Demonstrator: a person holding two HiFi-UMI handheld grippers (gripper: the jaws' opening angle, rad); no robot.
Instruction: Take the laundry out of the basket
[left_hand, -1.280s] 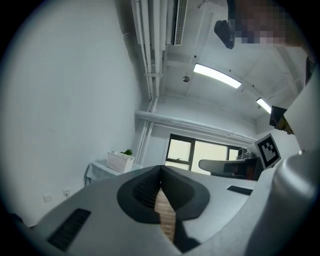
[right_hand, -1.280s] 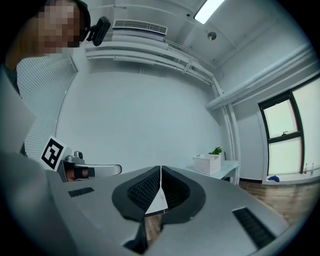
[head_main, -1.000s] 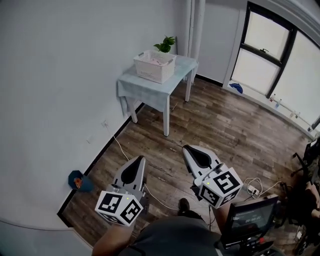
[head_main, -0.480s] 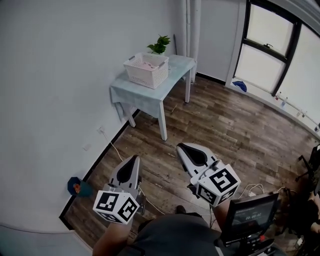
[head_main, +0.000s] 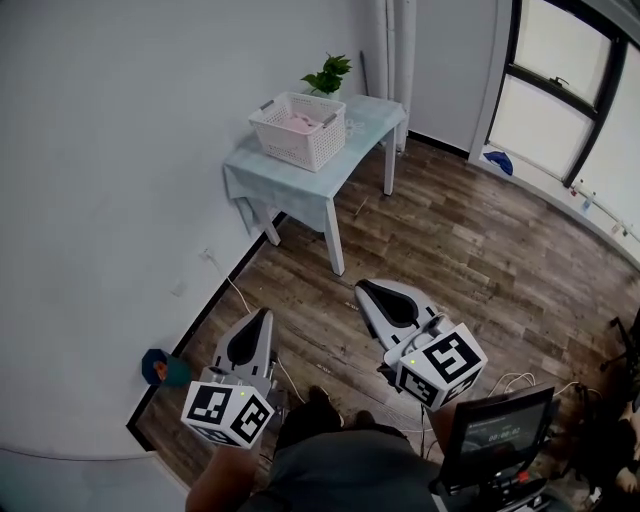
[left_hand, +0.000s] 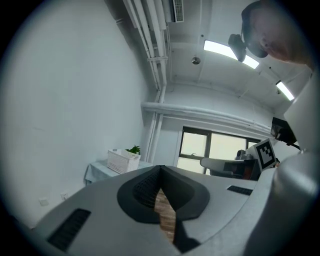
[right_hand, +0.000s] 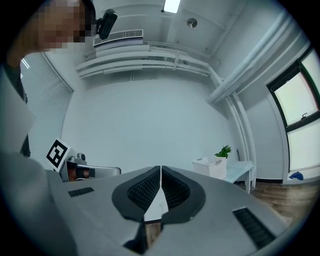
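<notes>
**A:** Left gripper (head_main: 260, 318) and right gripper (head_main: 370, 292) hang over the wood floor (head_main: 480, 250), both with jaws pressed together and nothing between them, same as a second ago.

**B:** And the white laundry basket (head_main: 298, 132)?

**A:** It's on the cloth-covered table (head_main: 312, 175) by the wall, beside the plant (head_main: 328, 74), well apart from both grippers. Pale laundry (head_main: 302, 121) lies inside. The view has only swayed slightly.

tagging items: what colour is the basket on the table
White plastic basket, best in head view.
</notes>
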